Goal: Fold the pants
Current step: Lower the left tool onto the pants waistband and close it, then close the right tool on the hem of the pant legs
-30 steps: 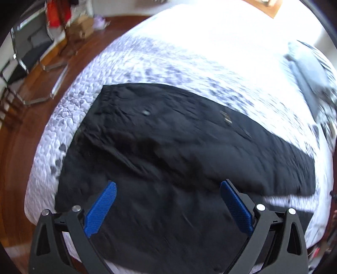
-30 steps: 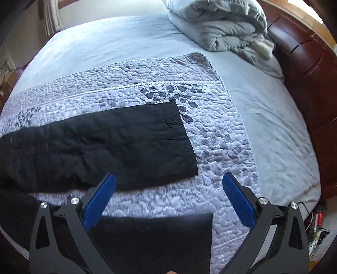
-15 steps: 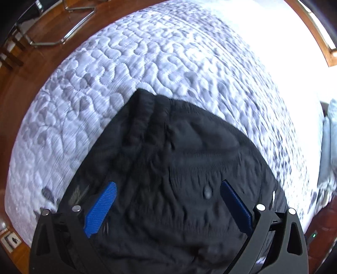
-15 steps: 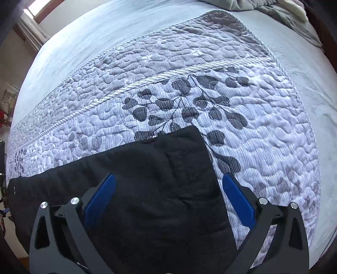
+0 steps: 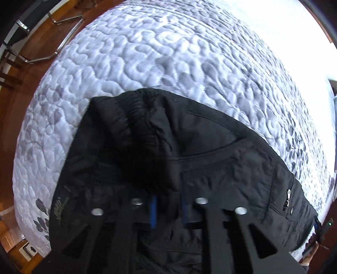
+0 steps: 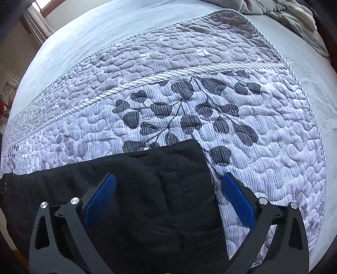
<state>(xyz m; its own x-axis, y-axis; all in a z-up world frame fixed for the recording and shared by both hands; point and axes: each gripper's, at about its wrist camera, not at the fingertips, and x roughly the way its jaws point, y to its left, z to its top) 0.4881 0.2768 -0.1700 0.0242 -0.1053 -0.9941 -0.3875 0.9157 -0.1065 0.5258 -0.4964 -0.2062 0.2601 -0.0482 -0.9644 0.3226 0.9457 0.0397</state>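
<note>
Black pants [image 5: 210, 160] lie on a quilted grey bedspread [image 5: 160, 54]. In the left wrist view their ribbed waistband [image 5: 139, 118] and a zipped pocket [image 5: 288, 196] show. My left gripper [image 5: 168, 208] is shut on the waist fabric, which bunches up between the blue pads. In the right wrist view the hem end of a pant leg [image 6: 168, 189] lies flat. My right gripper [image 6: 166, 196] is open, low over that hem, one finger on each side of its corner.
The bedspread [image 6: 189, 88] has a leaf print and a corded band. A grey duvet [image 6: 284, 12] is heaped at the far right. A wooden floor and a chrome chair frame [image 5: 52, 40] lie past the bed's left edge.
My left gripper has dropped onto the waistband and shut on it. My right gripper has come down closer to the leg hem and stays open.
</note>
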